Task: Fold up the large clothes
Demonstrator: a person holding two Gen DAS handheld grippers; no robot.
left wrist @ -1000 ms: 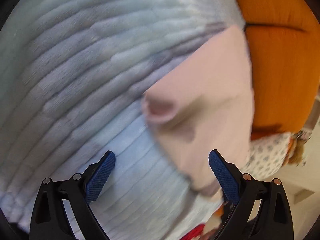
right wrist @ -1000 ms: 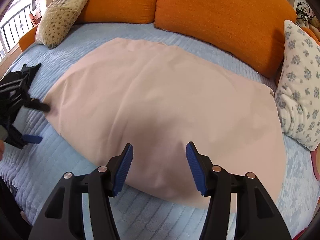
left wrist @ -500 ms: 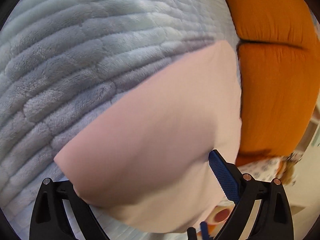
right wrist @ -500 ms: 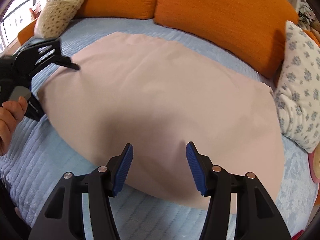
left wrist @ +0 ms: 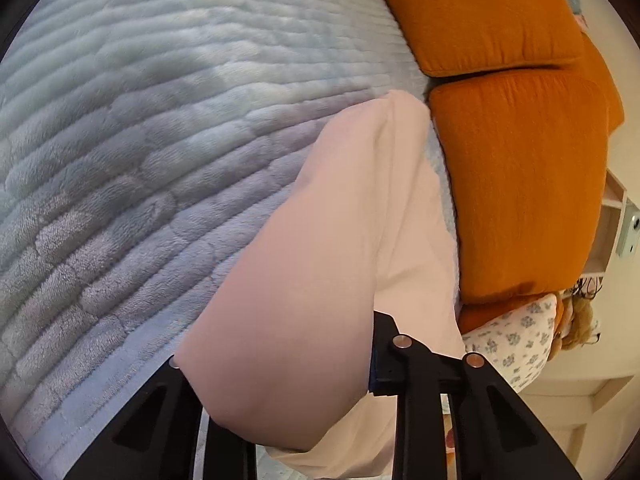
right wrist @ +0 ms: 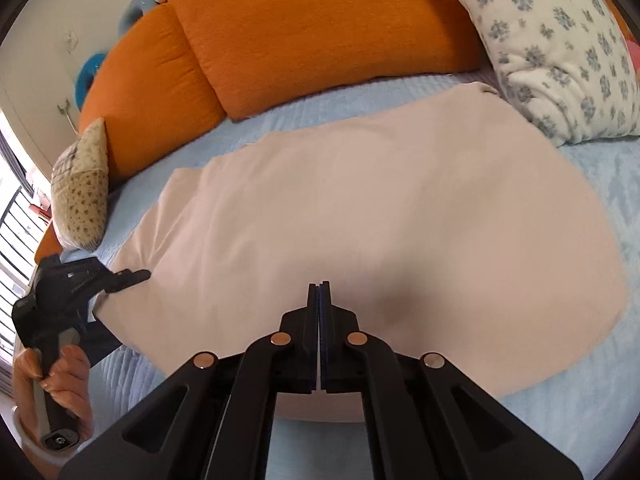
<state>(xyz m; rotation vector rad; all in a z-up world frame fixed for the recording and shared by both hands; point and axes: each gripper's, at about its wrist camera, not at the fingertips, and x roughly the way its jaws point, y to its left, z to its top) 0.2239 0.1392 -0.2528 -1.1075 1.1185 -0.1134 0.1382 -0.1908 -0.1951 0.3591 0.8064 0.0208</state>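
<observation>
A large pale pink cloth (right wrist: pixel 380 208) lies spread on the light blue quilted bed (right wrist: pixel 592 408). My left gripper (right wrist: pixel 116 280) is at the cloth's left edge and is shut on it. In the left wrist view the pink cloth (left wrist: pixel 320 280) drapes over the jaws and hides the fingertips. My right gripper (right wrist: pixel 319 292) is shut, its pads pressed together over the near edge of the cloth. I cannot tell whether cloth is pinched between them.
Two orange cushions (right wrist: pixel 320 28) line the back of the bed. A white floral pillow (right wrist: pixel 560 48) lies at the right and a beige patterned pillow (right wrist: pixel 80 188) at the left. A railing shows at the far left.
Both grippers went from open to shut. The left one moved onto the cloth's left edge and took hold of it, lifting a fold. The right view swung to the left.
</observation>
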